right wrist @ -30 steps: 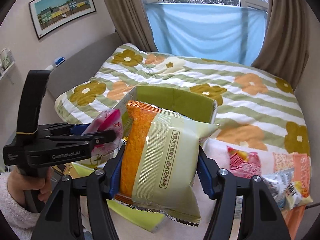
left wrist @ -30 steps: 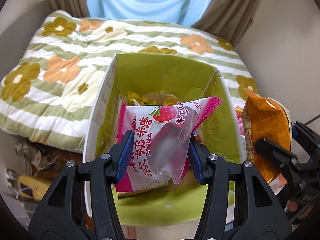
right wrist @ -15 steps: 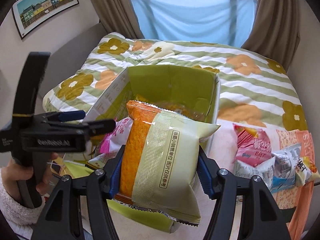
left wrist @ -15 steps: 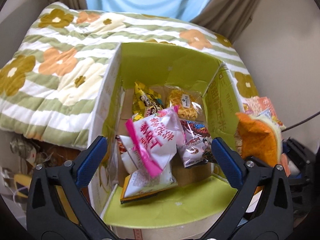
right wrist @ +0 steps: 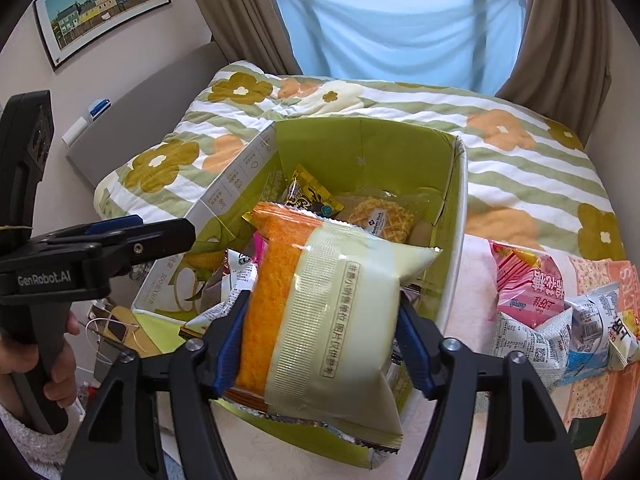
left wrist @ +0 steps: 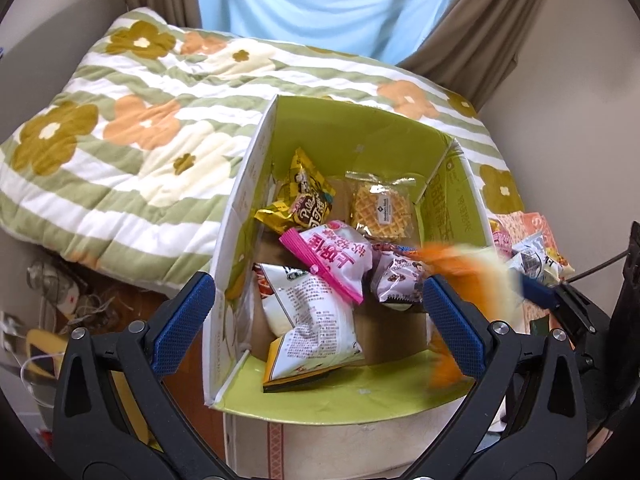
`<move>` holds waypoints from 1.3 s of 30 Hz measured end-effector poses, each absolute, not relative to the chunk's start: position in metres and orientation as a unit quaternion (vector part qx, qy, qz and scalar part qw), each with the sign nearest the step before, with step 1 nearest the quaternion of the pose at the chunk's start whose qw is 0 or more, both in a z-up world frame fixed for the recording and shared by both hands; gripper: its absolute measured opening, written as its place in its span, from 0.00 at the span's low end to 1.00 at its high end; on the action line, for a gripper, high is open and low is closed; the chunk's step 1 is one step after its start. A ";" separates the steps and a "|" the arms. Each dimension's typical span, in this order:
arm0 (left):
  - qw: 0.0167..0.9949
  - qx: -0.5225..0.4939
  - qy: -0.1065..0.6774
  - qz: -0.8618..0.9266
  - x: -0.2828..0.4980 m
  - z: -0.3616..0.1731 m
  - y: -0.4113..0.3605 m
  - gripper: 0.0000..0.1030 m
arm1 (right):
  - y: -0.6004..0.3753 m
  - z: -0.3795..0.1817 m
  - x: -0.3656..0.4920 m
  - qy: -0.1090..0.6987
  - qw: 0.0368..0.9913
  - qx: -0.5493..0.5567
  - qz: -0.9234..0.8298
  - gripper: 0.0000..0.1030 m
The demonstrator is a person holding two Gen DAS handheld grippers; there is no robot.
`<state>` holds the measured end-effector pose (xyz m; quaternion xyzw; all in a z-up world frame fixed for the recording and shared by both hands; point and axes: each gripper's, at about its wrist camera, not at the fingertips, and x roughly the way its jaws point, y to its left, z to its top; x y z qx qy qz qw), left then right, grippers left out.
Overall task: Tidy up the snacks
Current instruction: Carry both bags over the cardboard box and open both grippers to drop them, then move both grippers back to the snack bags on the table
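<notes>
A bedroom: a quilt with green stripes and orange flowers (right wrist: 520, 152) runs back to a blue curtain (right wrist: 400, 28) at the window, and at the quilt's near edge stands an open cardboard box with lime-green inner walls (left wrist: 360, 140), the landmark for everything here.

The thing in hand is an orange and cream sealed plastic snack packet (right wrist: 332, 316), pinched across its middle by the right gripper (right wrist: 320, 340) and held over the box's near right corner, not yet inside. It looks light, air-puffed and glossy, so probably slippery and easy to crush; the crimped end seams or the flatter middle seem the safest places to hold.

Inside the box lie a pink and white strawberry candy bag (left wrist: 336, 256), a yellow and black foil packet (left wrist: 304, 200), a clear-wrapped waffle (left wrist: 380, 208), a white printed pouch (left wrist: 312, 320) and a purple chocolate bag (left wrist: 396, 280).

The left gripper (left wrist: 320, 312) hangs above the box's near left side, blue pads spread wide, holding nothing.

To the right of the box, loose on the bed, wait a pink bag (right wrist: 528, 288) and a blue and white printed bag (right wrist: 560, 340), likely next.
</notes>
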<state>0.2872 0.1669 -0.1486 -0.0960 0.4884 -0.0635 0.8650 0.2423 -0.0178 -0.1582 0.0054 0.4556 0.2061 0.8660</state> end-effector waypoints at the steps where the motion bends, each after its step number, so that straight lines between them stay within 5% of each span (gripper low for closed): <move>1: 0.864 -0.096 0.490 -0.065 0.286 -0.149 0.167 1.00 | -0.017 -0.158 0.240 0.449 0.869 0.008 0.207 0.80; 3: 0.865 -0.093 0.489 -0.064 0.283 -0.150 0.166 1.00 | -0.016 -0.154 0.235 0.432 0.877 0.013 0.209 0.99; 20: 0.858 -0.065 0.489 -0.141 0.291 -0.159 0.133 1.00 | -0.033 -0.146 0.205 0.410 0.898 0.029 0.156 0.99; 39: 0.872 -0.030 0.462 -0.157 0.276 -0.112 -0.010 1.00 | -0.196 -0.109 0.182 0.370 0.925 0.036 0.079 0.99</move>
